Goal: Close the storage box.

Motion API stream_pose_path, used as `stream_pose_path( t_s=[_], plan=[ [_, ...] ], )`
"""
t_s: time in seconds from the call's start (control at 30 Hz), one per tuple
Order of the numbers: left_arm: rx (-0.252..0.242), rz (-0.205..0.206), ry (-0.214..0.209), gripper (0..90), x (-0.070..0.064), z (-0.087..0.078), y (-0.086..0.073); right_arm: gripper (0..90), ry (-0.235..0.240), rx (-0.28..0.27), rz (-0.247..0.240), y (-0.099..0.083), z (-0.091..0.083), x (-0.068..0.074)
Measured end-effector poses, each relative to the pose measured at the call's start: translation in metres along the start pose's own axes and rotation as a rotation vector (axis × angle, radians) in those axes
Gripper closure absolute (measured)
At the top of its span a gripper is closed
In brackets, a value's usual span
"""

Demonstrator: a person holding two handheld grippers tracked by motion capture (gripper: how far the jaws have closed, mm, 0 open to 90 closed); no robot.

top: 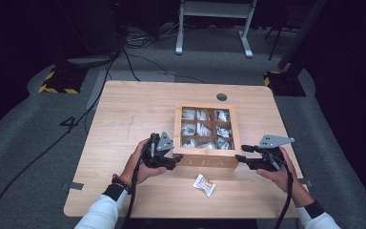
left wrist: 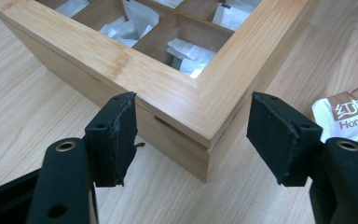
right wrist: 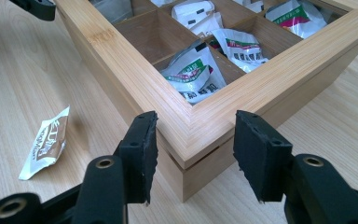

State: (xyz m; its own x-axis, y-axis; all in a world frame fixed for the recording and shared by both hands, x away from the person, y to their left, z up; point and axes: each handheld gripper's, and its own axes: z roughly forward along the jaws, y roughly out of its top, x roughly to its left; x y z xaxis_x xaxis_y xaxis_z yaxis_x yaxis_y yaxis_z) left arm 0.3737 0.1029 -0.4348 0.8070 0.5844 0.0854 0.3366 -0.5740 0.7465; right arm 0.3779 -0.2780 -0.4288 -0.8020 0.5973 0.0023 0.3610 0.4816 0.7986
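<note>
A white sachet [top: 204,184] lies loose on the bench [top: 124,119], nearest the person, just in front of the wooden tea box [top: 205,161]; beyond it the left tongs [top: 175,160] stand spread at the box's near left corner, jaws either side of that corner and not pinching it; the right tongs [top: 240,158] stand spread likewise at the near right corner; the box sits mid-bench with its framed lid down; farther in, its compartments hold packets [top: 203,129].
</note>
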Motion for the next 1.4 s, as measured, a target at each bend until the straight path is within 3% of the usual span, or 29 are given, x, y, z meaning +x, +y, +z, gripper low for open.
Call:
stream_pose_path(
  t_s=[0.27,0.4,0.77,0.93,1.4],
  plan=[
    [-0.017,-0.006,0.027,31.2,0.003,-0.014,-0.003,42.4,-0.027,0.01,-0.042,0.005,-0.007,0.001],
    [-0.005,0.002,0.044,30.1,0.003,-0.02,-0.006,39.4,-0.025,-0.009,-0.044,0.007,-0.016,-0.002],
    [0.021,0.025,0.063,22.8,0.006,-0.035,-0.019,34.1,-0.078,0.008,-0.081,0.0,-0.028,-0.005],
    [0.035,0.045,0.082,20.2,0.005,-0.041,-0.029,32.6,-0.113,0.017,-0.073,-0.006,-0.032,-0.009],
    [0.06,0.012,0.159,19.5,0.009,-0.057,-0.057,28.4,-0.186,0.052,-0.053,-0.028,-0.044,-0.017]
  ],
)
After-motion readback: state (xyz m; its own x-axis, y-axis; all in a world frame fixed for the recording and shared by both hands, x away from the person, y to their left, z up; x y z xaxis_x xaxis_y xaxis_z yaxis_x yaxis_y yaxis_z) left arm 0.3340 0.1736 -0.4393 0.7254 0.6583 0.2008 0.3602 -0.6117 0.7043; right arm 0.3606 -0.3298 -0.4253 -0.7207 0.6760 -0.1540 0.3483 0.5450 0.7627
